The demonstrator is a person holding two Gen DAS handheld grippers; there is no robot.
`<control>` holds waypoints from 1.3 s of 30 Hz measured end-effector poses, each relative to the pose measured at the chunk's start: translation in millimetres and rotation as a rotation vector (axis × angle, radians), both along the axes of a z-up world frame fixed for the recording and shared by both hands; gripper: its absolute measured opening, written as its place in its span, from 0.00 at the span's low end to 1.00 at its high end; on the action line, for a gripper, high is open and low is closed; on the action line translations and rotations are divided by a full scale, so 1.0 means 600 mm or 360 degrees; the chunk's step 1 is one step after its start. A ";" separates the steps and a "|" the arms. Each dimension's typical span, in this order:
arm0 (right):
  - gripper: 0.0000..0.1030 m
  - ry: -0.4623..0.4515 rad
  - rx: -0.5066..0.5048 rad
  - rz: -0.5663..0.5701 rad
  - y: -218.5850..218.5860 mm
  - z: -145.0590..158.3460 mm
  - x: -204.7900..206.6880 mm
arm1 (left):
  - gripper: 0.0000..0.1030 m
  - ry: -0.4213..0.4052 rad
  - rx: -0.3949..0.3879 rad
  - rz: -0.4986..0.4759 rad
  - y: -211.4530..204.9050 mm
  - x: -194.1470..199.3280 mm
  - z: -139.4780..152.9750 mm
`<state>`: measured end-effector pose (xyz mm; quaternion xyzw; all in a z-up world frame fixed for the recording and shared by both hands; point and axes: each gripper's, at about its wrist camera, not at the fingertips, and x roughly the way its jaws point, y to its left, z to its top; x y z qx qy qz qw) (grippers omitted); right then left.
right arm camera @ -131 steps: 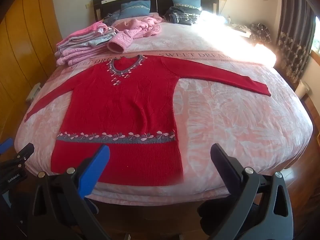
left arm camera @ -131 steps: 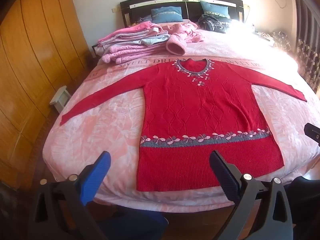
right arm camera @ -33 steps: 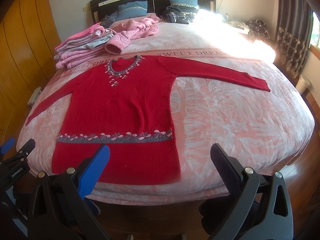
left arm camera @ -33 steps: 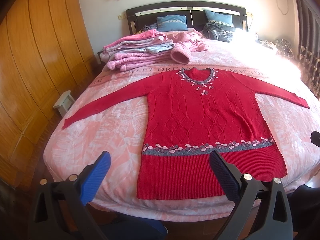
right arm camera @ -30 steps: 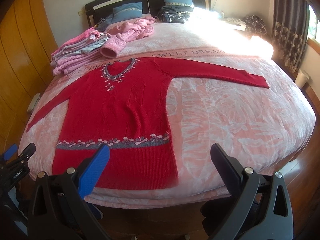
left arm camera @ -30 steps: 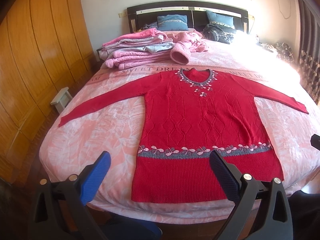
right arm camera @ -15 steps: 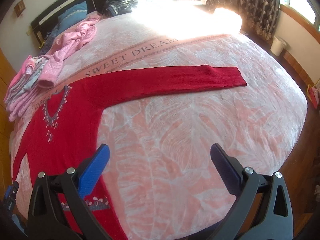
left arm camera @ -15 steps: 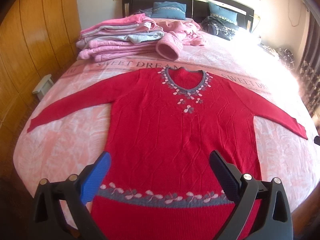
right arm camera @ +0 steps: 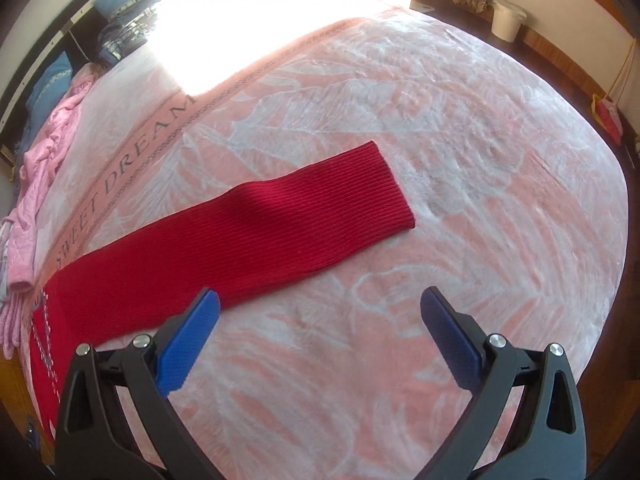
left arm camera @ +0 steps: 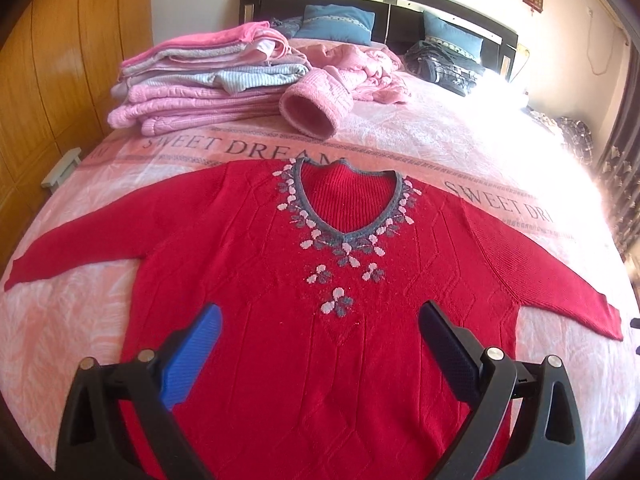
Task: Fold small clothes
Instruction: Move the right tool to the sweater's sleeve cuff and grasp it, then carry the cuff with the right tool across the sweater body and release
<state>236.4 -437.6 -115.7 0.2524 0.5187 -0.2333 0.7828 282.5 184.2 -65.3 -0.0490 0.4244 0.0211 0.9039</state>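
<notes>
A red knitted sweater with a grey, flower-trimmed neckline lies flat on the pink bed, both sleeves spread out. My left gripper hangs open above the sweater's chest, nothing between its fingers. In the right wrist view the sweater's right sleeve stretches across the blanket, its cuff end pointing right. My right gripper is open just in front of that sleeve, over bare blanket, holding nothing.
A stack of folded pink and grey clothes sits at the bed's far left, with a crumpled pink garment beside it. Pillows and a dark headboard lie behind. A wooden wardrobe lines the left. A white bin stands beyond the bed.
Both grippers moved forward over the bed. The left now hovers over the sweater's chest instead of its hem; the right swung right and closed in on the right sleeve's cuff.
</notes>
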 end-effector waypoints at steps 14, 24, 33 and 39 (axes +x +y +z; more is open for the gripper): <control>0.71 -0.0052 0.0224 -0.0131 -0.136 -0.082 0.016 | 0.96 0.0018 0.0124 0.0076 -0.005 0.045 -0.059; 0.32 -0.0006 -0.0006 0.0039 -0.099 -0.076 0.046 | 0.96 0.0008 0.0183 -0.0069 -0.067 0.038 -0.070; 0.07 -0.0221 0.0008 0.0060 -0.070 -0.023 0.046 | 0.96 0.0005 0.0153 -0.0028 -0.032 0.046 -0.066; 0.07 -0.0351 -0.0035 0.0242 0.038 0.028 0.098 | 0.96 0.0073 0.0083 0.0086 0.031 0.069 -0.081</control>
